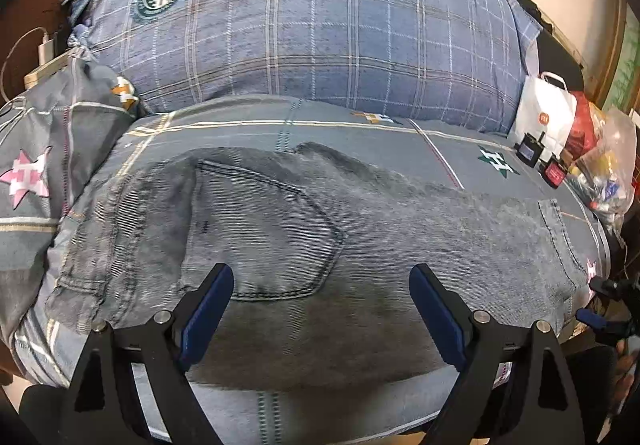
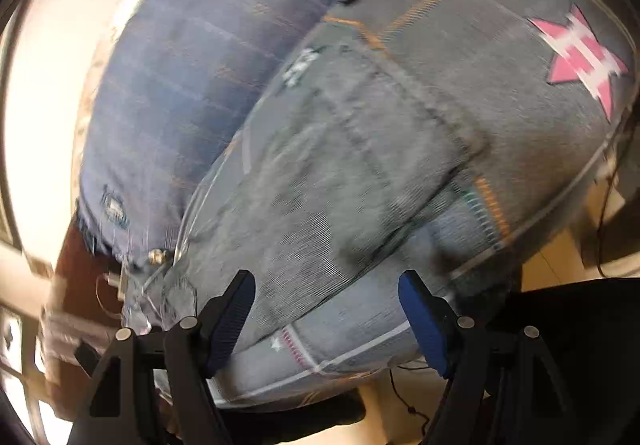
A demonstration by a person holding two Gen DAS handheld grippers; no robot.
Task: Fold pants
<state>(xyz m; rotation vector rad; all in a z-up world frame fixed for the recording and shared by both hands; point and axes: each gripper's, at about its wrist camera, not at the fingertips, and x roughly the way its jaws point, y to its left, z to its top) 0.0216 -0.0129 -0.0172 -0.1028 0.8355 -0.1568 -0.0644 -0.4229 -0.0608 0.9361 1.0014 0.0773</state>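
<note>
Blue pads line the two fingers of the left hand-held gripper (image 1: 322, 321), which hangs spread wide and empty above the jeans (image 1: 320, 237), pads clear of the cloth. The right hand-held gripper (image 2: 326, 319) is likewise wide open and empty, over the near edge of the bed (image 2: 520, 93); its view is blurred. The jeans lie flat across the grey patterned bedcover (image 1: 360, 129), back pocket (image 1: 272, 229) uppermost, waistband at the left of the left wrist view, in front of a blue checked pillow (image 1: 320, 25). Denim of this weight should prove soft but fairly heavy, draping without slipping; the waistband and the hem end look the soundest places to pinch.
</note>
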